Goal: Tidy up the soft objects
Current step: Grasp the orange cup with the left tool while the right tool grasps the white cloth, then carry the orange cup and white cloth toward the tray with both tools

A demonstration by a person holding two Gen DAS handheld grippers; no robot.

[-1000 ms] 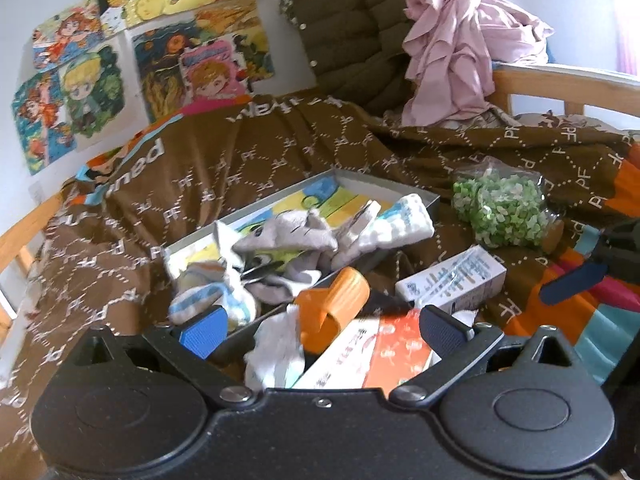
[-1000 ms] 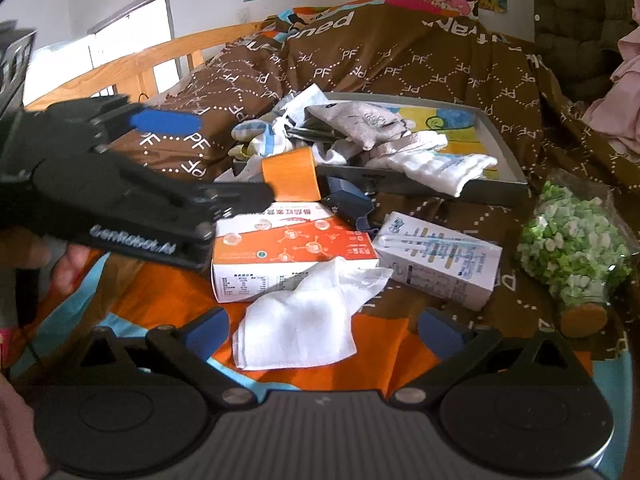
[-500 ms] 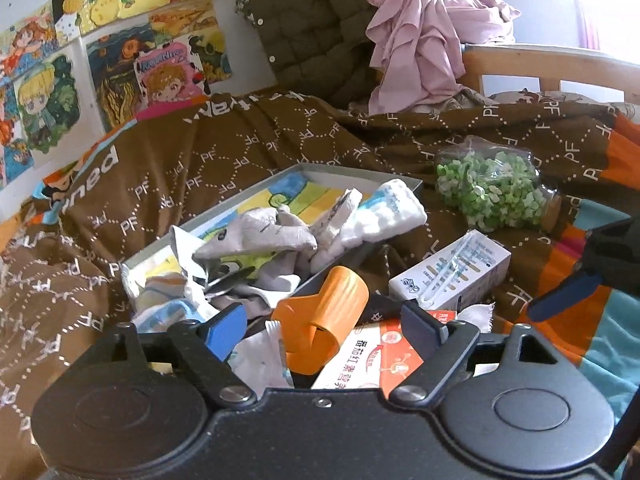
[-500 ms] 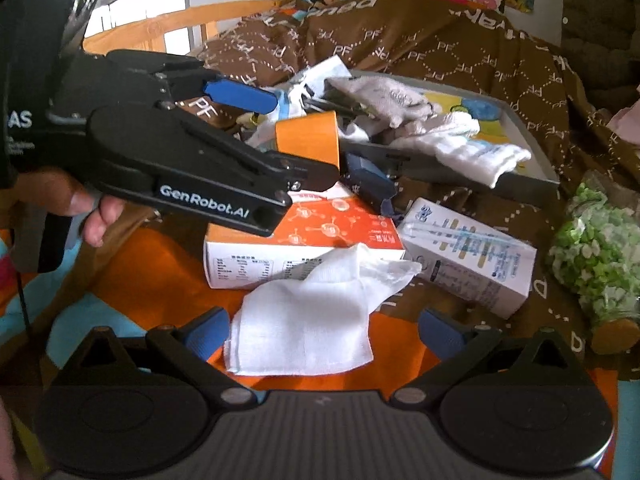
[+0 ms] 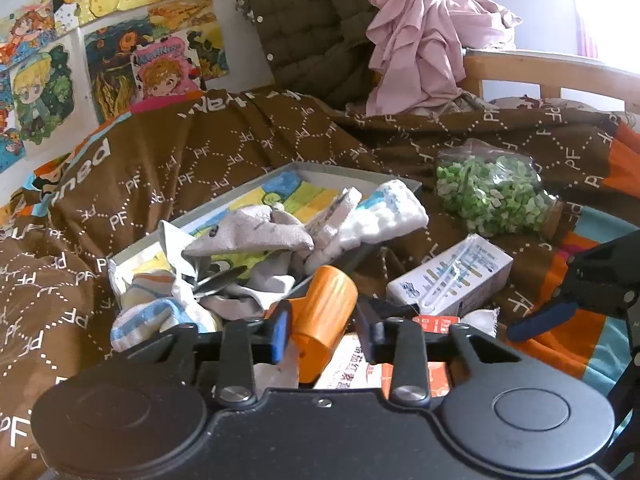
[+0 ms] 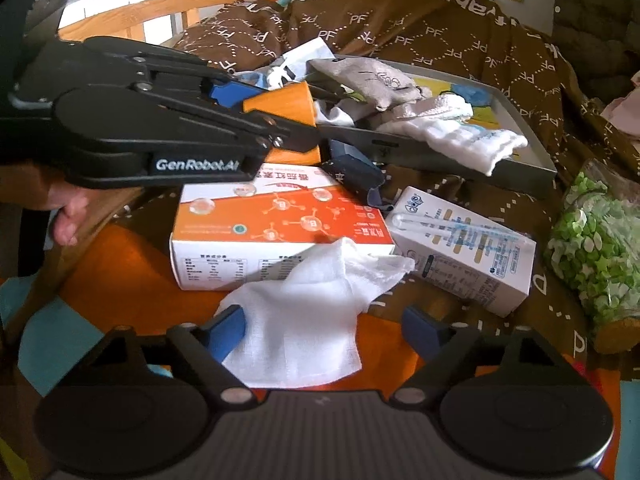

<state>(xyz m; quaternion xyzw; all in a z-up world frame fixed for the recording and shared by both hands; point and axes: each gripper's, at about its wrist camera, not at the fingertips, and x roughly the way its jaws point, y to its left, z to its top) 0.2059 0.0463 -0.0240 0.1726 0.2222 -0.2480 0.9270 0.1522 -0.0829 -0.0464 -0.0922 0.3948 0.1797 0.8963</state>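
The left gripper (image 5: 322,328) has narrowed over the last second: its blue-padded fingers, spread wide a moment ago, now sit close on either side of the orange cylinder (image 5: 326,318). The left pad looks to be touching its side. Whether the right pad bears on it I cannot tell, so the grip reads as closing rather than firmly made. In the right wrist view the same tool crosses from the left, with the cylinder at its tips.

The cylinder looks rigid, not soft. I judge this as clearing a hard item out of the way so the cloth pieces can be gathered.

Just ahead of the left gripper lies the grey tray (image 5: 320,168) with soft things piled in it. A grey sock (image 5: 252,236) is on top, a fluffy white-and-blue sock (image 5: 384,212) hangs over the rim ahead and to the right, and a striped sock (image 5: 160,312) lies ahead and to the left.

The right gripper (image 6: 324,330) is wide open and holds nothing. The white gauze cloth (image 6: 304,320) lies directly between its fingers and a little ahead, draped partly up the orange-and-white carton (image 6: 280,216). This gripper has come closer to the cloth than it was a second ago, so the cloth is likely the next soft piece to be picked up. Ahead and to its right lie a white milk carton (image 6: 460,248) and, further right, a jar of green pieces (image 6: 592,256).
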